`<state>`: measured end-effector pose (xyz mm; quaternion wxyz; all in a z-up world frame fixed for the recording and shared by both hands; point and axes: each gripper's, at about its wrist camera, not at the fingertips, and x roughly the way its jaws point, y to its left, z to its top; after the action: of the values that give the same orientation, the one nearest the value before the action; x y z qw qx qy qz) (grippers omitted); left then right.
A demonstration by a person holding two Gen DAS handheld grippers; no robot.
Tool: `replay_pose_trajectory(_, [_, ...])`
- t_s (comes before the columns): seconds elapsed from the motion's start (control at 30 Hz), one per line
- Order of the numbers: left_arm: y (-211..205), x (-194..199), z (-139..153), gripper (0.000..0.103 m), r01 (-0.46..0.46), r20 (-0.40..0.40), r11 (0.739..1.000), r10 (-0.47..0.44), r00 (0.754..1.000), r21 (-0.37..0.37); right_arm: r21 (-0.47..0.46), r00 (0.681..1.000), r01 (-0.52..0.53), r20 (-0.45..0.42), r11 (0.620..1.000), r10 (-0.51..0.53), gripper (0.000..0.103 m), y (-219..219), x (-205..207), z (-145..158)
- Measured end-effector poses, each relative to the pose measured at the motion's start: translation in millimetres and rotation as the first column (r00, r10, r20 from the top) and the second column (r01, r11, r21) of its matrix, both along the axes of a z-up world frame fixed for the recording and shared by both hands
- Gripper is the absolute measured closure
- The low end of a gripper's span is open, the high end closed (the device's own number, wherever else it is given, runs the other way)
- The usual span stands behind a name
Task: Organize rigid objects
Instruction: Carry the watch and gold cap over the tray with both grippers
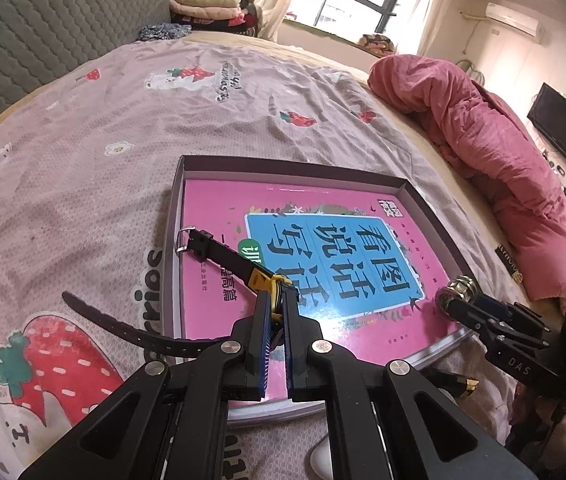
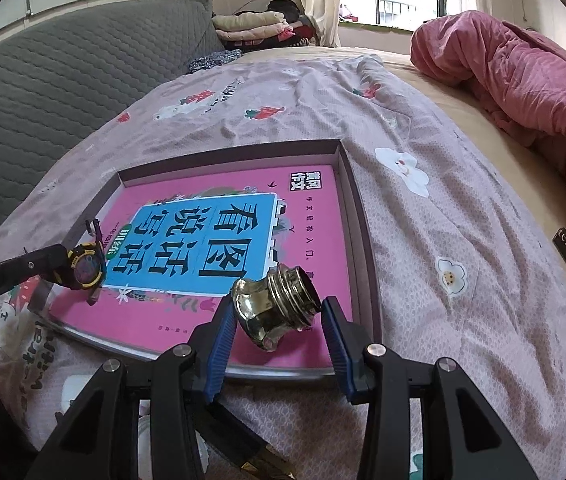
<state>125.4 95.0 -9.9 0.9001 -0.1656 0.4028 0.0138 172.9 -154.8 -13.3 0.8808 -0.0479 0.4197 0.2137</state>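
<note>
Partly, the left hand-held gripper (image 1: 279, 300) hides the watch (image 1: 261, 278) face.

Your black left gripper (image 1: 279, 300), blue-padded, shows beside a black-strapped watch (image 2: 86, 271) with yellow casing. Below you a pink book (image 1: 323, 248) carries a blue panel with black characters, framed by a mauve box (image 1: 423, 200). The bottle (image 2: 279, 304) gleams brassy gold. The pale lilac sheet (image 1: 123, 184) bears red strawberries and white flowers; the quilt (image 2: 523, 80) is rose pink.
</note>
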Motion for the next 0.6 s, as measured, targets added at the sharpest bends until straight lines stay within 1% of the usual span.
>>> replay_pose_trajectory(0.07, [0.3,0.0,0.4,0.097,-0.002,0.0,1.0,0.002,1.0,0.002,-0.003,1.0,0.001,0.002,1.0,-0.001,0.059,0.4,0.7,-0.1])
replay_pose_trajectory(0.1, [0.5,0.3,-0.2,0.093,-0.003,-0.002,1.0,0.003,1.0,0.003,-0.005,1.0,0.001,0.003,1.0,-0.001,0.059,0.6,1.0,-0.3])
replay_pose_trajectory(0.2, [2.3,0.7,-0.4,0.092,-0.008,-0.002,1.0,0.008,1.0,0.001,-0.008,1.0,0.001,0.002,1.0,-0.001,0.059,1.3,2.4,-0.9])
replay_pose_trajectory(0.27, [2.8,0.8,-0.4,0.091,-0.009,-0.002,1.0,0.009,1.0,0.001,-0.038,1.0,0.005,-0.003,0.999,-0.006,0.059,2.3,3.4,-3.7])
replay_pose_trajectory(0.33, [3.5,0.8,-0.7,0.086,-0.012,-0.003,1.0,0.012,1.0,0.004,-0.06,1.0,0.013,0.0,0.998,-0.013,0.059,1.8,4.2,-7.1])
replay_pose_trajectory(0.47, [3.6,1.3,-1.4,0.084,-0.014,-0.007,1.0,0.014,1.0,0.004,-0.049,1.0,0.016,-0.002,0.999,-0.016,0.059,-0.2,4.8,-6.9])
replay_pose_trajectory(0.5, [3.5,1.5,-1.5,0.082,-0.014,-0.009,1.0,0.014,1.0,0.005,-0.047,1.0,0.017,-0.002,0.999,-0.017,0.059,-0.5,4.9,-6.8])
replay_pose_trajectory(0.57, [2.7,1.7,-2.2,0.08,-0.01,-0.012,1.0,0.01,1.0,0.009,-0.046,1.0,0.017,-0.002,0.999,-0.017,0.059,-0.3,4.9,-6.3])
replay_pose_trajectory(0.6, [2.0,2.0,-2.4,0.076,-0.008,-0.015,1.0,0.008,1.0,0.012,-0.046,1.0,0.018,-0.002,0.999,-0.018,0.059,-0.6,4.9,-6.4])
